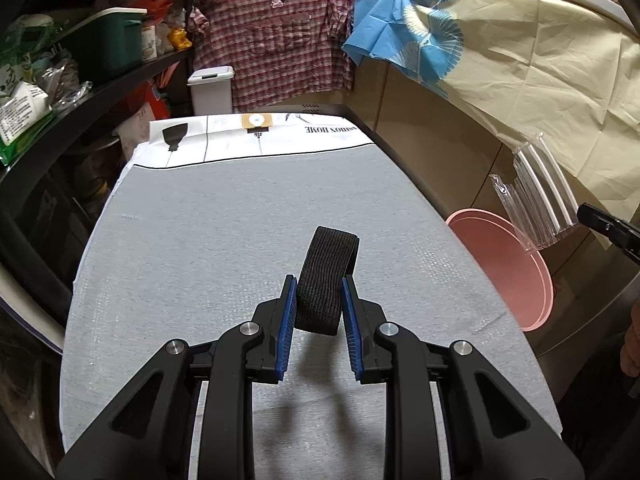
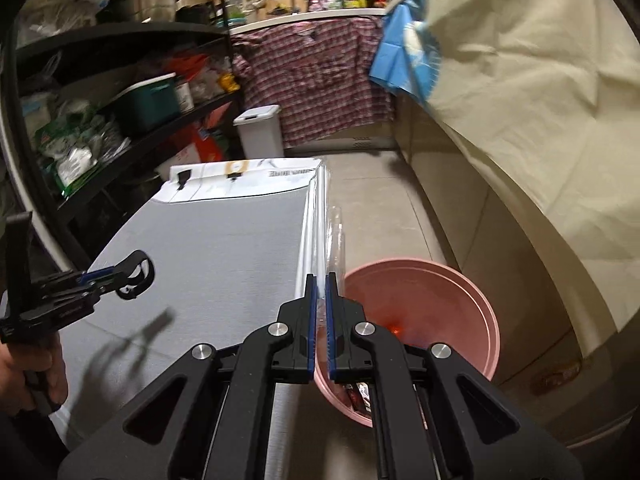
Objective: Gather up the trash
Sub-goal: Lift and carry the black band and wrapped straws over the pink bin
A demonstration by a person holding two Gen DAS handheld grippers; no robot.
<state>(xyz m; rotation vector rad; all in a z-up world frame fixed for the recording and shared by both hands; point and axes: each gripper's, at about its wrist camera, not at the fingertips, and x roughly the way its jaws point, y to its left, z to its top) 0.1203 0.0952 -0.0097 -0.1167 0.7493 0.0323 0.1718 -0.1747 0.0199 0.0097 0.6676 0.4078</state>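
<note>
Left wrist view: a black elastic band (image 1: pixel 326 280) is held above the grey tabletop (image 1: pixel 200 240) in the left gripper (image 1: pixel 319 294) jaws. Right wrist view: a clear plastic sleeve (image 2: pixel 322 240) is pinched in the nearly closed right gripper (image 2: pixel 319 292) jaws, over a pink basin (image 2: pixel 460 300) on the floor.

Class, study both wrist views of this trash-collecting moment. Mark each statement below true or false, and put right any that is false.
1. The left gripper is shut on a black fabric strap. True.
2. The right gripper holds nothing. False: it is shut on a clear plastic packet of white straws.
3. The pink bin stands on the table. False: it sits on the floor beside the table.
4. Something already lies inside the pink bin. True: dark wrappers show near its bottom.
5. A checked shirt hangs at the far end of the room. True.
6. The table's cover is bright red. False: it is grey.
</note>
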